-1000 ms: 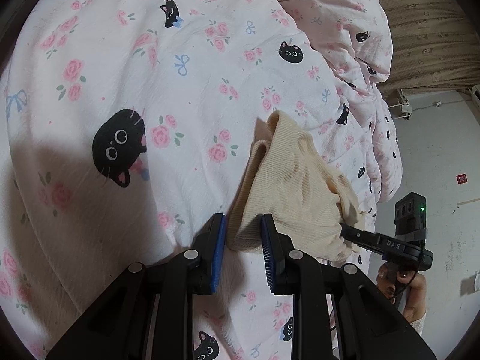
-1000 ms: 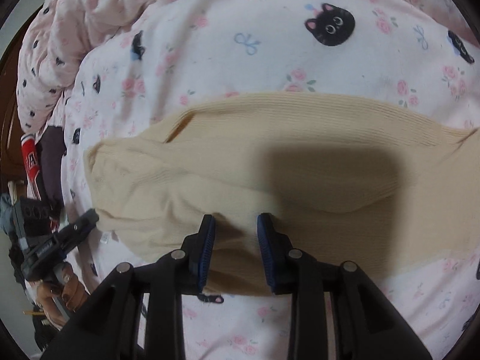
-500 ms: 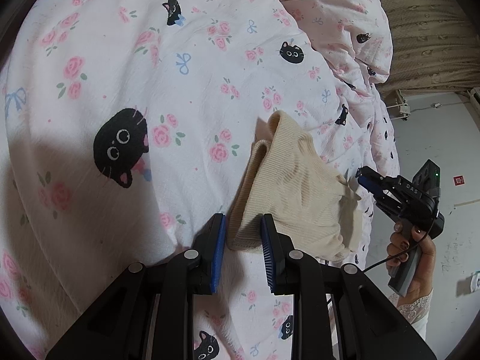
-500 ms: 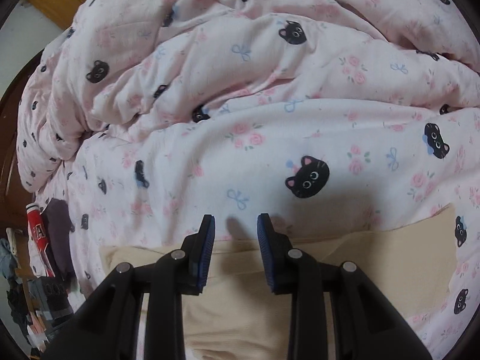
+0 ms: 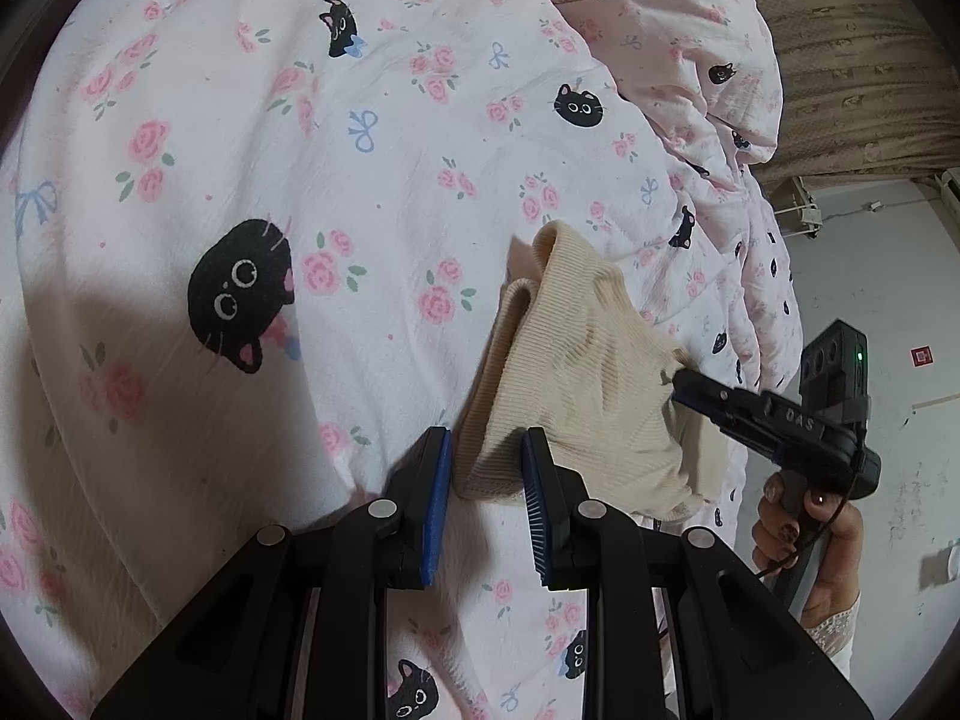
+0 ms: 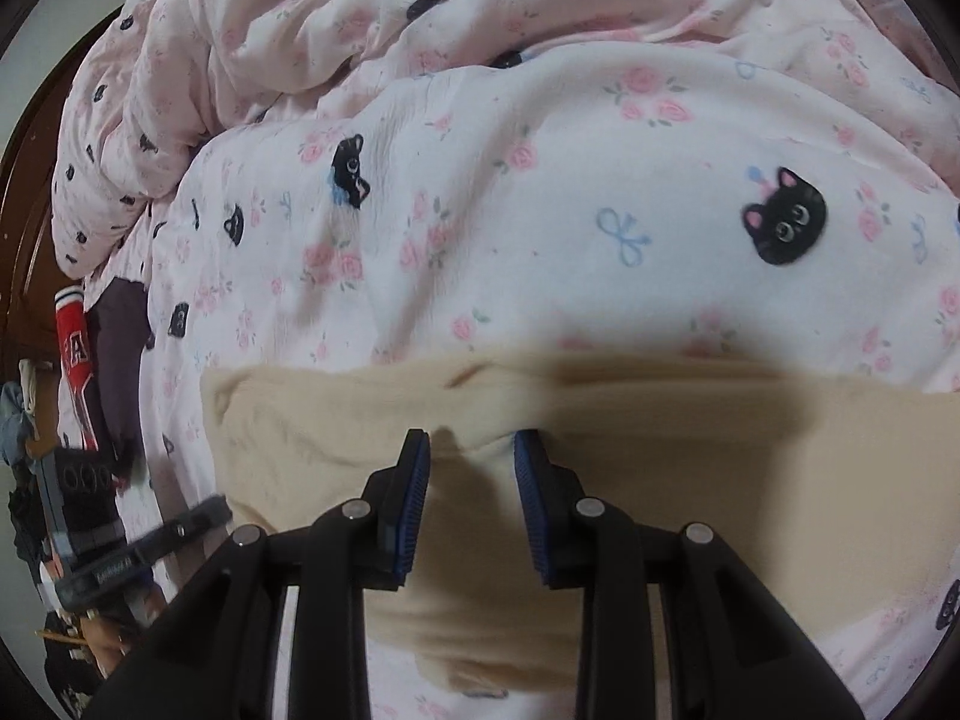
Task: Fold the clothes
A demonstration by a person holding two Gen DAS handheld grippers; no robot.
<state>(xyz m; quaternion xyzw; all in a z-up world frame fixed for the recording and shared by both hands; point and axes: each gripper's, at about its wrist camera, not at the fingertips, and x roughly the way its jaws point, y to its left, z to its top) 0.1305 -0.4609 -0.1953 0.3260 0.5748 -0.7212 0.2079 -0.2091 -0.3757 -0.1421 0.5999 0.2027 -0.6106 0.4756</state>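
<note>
The cream ribbed garment [image 5: 576, 384] lies on the bed's duvet [image 5: 300, 150], its folded end sitting between the parted fingers of the left gripper [image 5: 485, 483], which stands open around it without pinching it. The right gripper [image 6: 471, 483] is likewise open, hovering over the cloth with a small raised fold between its fingers; in the left view its tips reach the far corner of the garment. To its left lie dark and red clothes [image 6: 90, 360].
</note>
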